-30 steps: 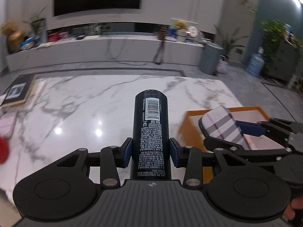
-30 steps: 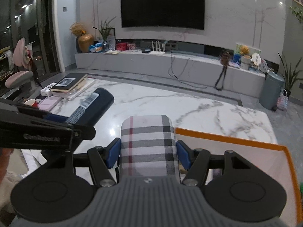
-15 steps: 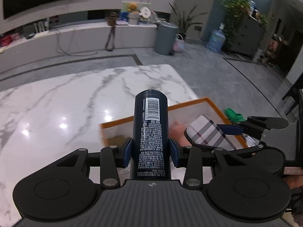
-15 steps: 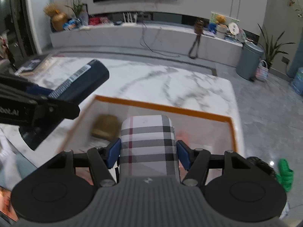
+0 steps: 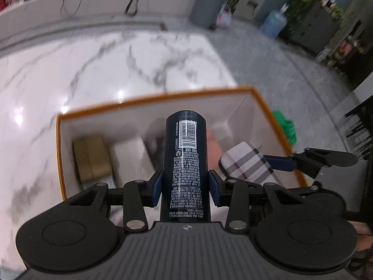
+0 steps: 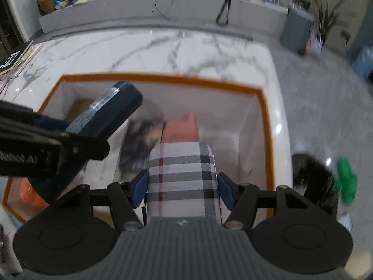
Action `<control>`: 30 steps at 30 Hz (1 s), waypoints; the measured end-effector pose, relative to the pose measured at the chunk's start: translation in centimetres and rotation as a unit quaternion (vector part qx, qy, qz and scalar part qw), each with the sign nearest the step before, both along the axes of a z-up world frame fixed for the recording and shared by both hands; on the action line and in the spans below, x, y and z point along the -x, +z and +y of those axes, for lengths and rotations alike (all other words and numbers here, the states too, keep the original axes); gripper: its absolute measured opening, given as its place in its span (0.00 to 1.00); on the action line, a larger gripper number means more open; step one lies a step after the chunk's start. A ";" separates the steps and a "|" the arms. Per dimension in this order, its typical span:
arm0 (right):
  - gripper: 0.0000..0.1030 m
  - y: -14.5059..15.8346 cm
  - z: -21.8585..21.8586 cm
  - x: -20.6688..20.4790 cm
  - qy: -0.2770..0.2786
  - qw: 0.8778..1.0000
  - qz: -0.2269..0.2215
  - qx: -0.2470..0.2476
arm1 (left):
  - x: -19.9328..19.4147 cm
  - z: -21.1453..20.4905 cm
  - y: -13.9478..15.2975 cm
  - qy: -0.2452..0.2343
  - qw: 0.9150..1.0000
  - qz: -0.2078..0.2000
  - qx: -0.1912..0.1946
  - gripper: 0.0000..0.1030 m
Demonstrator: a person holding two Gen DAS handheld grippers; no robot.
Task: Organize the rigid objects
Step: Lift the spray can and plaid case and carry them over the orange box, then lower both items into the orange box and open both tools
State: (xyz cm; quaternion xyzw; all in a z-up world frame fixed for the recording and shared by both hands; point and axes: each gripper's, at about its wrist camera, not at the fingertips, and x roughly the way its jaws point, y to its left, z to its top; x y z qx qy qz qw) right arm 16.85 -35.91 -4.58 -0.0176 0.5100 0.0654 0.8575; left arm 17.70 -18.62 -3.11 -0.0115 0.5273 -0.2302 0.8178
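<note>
White marble table point(image 6: 163, 51), grey veins, glossy with light glare. Orange-rimmed white box point(image 6: 264, 126) resting on right end, open top. Dark books point(image 6: 14, 57) stacked at far left edge. Grey floor point(image 6: 314, 98) beyond.

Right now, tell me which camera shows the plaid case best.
The right wrist view: the plaid case fills the centre, clamped in the right gripper, its check pattern sharp. The left wrist view shows only its end at an angle, over the orange-rimmed box.
</note>
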 end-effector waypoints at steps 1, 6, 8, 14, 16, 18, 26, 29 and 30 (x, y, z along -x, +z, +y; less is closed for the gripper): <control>0.61 -0.2 0.0 0.3 0.001 1.000 0.009 -0.003 | 0.2 -0.1 -0.3 -0.001 1.000 0.011 -0.006 0.45; 0.61 -1.6 -0.1 0.2 0.004 0.999 0.047 -0.009 | 0.8 -0.4 -1.9 0.018 0.998 0.058 -0.014 0.45; 0.61 -2.2 0.0 0.1 0.009 0.998 0.054 -0.006 | 0.7 -0.4 -2.2 0.025 0.998 0.064 -0.013 0.45; 0.61 -4.0 0.0 -1.0 0.003 0.996 0.083 -0.012 | 0.5 0.1 -2.7 0.052 0.995 0.080 -0.006 0.45; 0.61 -4.6 0.0 -1.2 0.001 0.996 0.093 -0.014 | 0.3 -0.1 -2.9 0.060 0.994 0.089 -0.001 0.45; 0.61 -5.1 -0.2 -1.4 -0.001 0.995 0.099 -0.019 | 0.3 -0.2 -2.9 0.062 0.994 0.091 -0.001 0.45; 0.61 -4.9 -0.6 -1.5 -0.011 0.995 0.098 -0.033 | 0.2 -0.7 -3.2 0.072 0.993 0.096 0.000 0.45; 0.60 -4.6 -0.9 -1.3 -0.011 0.995 0.094 -0.039 | 0.2 -0.6 -3.2 0.075 0.993 0.094 0.002 0.45; 0.60 -4.4 -1.0 -1.2 -0.010 0.995 0.090 -0.040 | 0.2 -0.6 -3.1 0.075 0.993 0.093 0.004 0.45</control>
